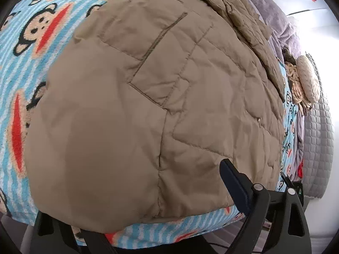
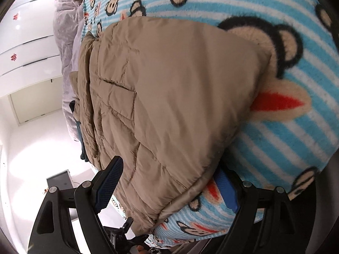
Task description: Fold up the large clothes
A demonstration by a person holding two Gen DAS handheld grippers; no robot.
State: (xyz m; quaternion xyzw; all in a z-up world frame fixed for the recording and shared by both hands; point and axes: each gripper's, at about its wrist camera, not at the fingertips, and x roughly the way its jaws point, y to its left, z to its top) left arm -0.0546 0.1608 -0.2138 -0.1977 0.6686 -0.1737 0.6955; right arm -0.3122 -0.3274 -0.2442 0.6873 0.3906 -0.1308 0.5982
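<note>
A tan quilted jacket (image 1: 161,97) lies spread on a blue striped monkey-print blanket (image 1: 38,33). My left gripper (image 1: 148,207) is open, its jaws wide on either side of the jacket's near hem; the right finger (image 1: 233,186) shows, the left one is hidden under the fabric. In the right wrist view the jacket (image 2: 173,97) fills the middle on the same blanket (image 2: 275,127). My right gripper (image 2: 169,190) is open, with its jaws straddling the jacket's near edge, one blue pad (image 2: 108,188) on the left and one (image 2: 226,190) on the right.
A grey-lilac cover (image 1: 281,21) and a woven round cushion (image 1: 307,78) lie at the far right beside a grey quilted mattress edge (image 1: 317,139). White wardrobe doors (image 2: 27,48) and a white floor (image 2: 36,148) lie to the left of the bed.
</note>
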